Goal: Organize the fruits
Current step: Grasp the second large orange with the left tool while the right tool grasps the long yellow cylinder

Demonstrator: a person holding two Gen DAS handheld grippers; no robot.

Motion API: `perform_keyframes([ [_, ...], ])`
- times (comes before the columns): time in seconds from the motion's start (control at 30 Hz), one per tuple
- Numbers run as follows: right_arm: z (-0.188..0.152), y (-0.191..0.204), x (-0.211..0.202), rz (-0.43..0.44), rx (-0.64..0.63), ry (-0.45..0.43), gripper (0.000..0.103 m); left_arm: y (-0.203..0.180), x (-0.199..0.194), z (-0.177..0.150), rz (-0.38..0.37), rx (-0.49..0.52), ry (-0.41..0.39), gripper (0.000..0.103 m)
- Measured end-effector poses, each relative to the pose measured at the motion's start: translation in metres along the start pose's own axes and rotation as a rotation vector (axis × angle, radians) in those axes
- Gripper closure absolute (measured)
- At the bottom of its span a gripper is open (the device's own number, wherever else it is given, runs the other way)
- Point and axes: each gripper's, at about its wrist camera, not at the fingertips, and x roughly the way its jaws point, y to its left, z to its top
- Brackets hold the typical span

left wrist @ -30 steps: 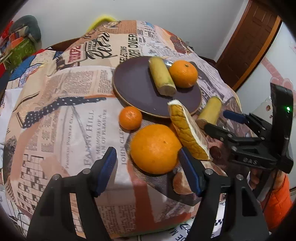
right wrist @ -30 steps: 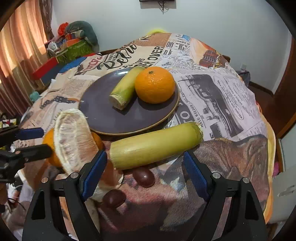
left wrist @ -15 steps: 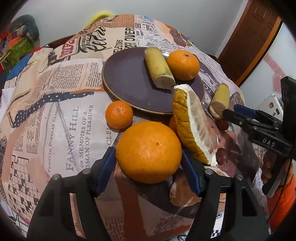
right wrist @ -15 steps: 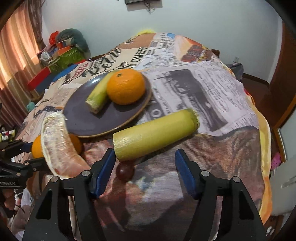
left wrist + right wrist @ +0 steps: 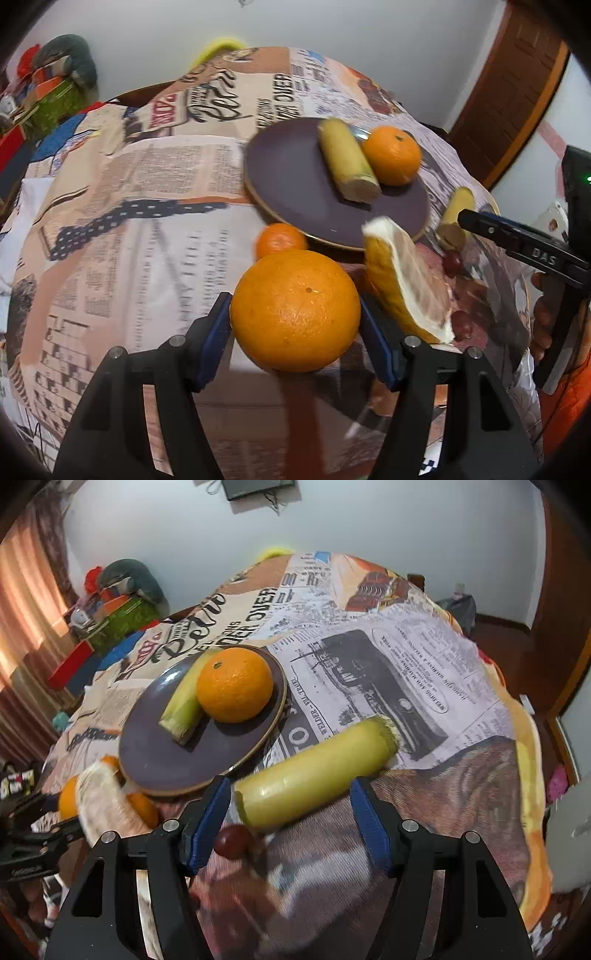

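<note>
My left gripper [image 5: 295, 314] is shut on a large orange [image 5: 295, 310], its blue pads touching both sides. A pomelo wedge [image 5: 406, 284] stands just right of it and a small mandarin [image 5: 280, 240] lies behind it. A dark purple plate [image 5: 295, 181] holds a yellow-green cane piece [image 5: 347, 158] and an orange [image 5: 391, 155]. My right gripper [image 5: 291, 805] is open around the near end of a second yellow-green cane piece [image 5: 314, 771] lying right of the plate [image 5: 159, 753]. A dark grape [image 5: 232, 842] lies between its fingers.
The newspaper-print cloth [image 5: 147, 206] covers a rounded table that drops away on all sides. More grapes [image 5: 452, 262] lie by the pomelo wedge. A wooden door [image 5: 506, 92] stands at the right, cluttered boxes [image 5: 110, 616] at the far left.
My left gripper has moved forward and closed on the large orange. My right gripper has moved forward so that the cane piece's near end lies between its fingers.
</note>
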Motion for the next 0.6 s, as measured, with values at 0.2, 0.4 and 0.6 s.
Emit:
perform_keyframes([
  [0.2,-0.002,-0.001,0.022,-0.044,0.053,0.022,0.021,0.023,-0.003,0.004,0.047,-0.031,-0.013,0.037],
  [0.4,-0.002,-0.008,0.02,-0.049,0.065,0.011,0.031,0.023,0.002,0.002,0.067,-0.018,-0.011,0.037],
  [0.6,-0.016,-0.022,0.001,0.0,0.045,0.022,0.055,0.022,0.004,0.003,0.068,-0.014,-0.011,0.037],
])
